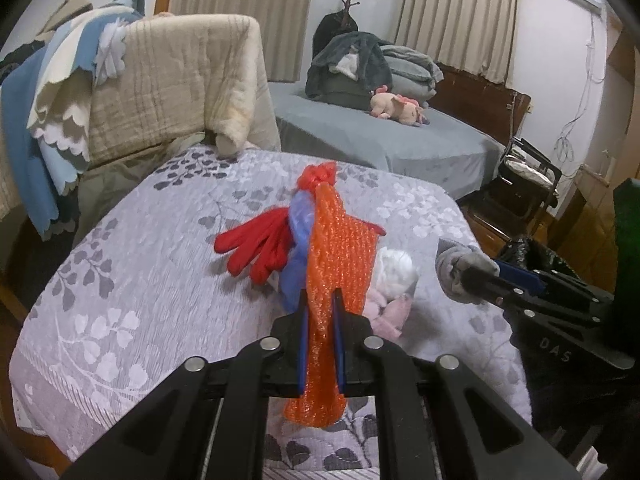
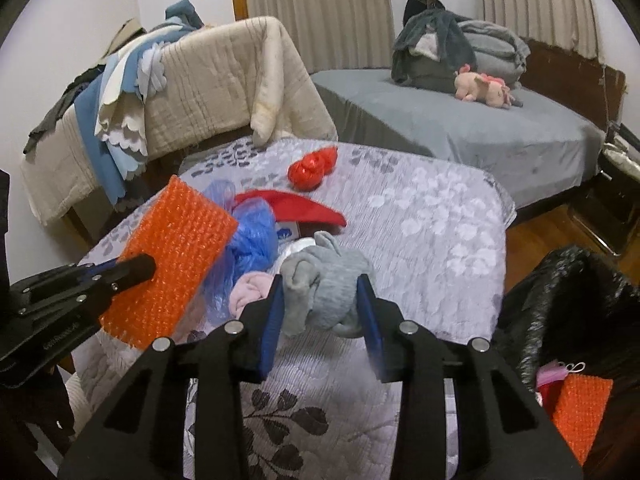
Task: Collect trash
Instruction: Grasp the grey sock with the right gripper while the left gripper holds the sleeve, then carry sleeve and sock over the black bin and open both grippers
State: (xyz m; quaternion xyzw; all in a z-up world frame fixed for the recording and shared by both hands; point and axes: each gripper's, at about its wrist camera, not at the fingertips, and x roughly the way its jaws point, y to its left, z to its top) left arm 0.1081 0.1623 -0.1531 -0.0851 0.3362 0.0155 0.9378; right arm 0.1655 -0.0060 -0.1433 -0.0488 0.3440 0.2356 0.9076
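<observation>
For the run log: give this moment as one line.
left gripper: shut on orange bubble wrap | right gripper: shut on grey cloth wad | black trash bag: open beside table, already holds bubble wrap

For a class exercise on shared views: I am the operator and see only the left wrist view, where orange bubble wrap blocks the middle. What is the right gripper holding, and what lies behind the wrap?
Observer: The right gripper is shut on a grey sock, bunched between its fingers.
Operator: And the red thing poking out above the wrap?
Observer: That is a knotted red plastic bag lying alone on the bedspread, apart from the pile.
Operator: Is anything in the bin yet?
Observer: Yes. The black trash bag to the right already holds another piece of orange bubble wrap and something pink.
</observation>
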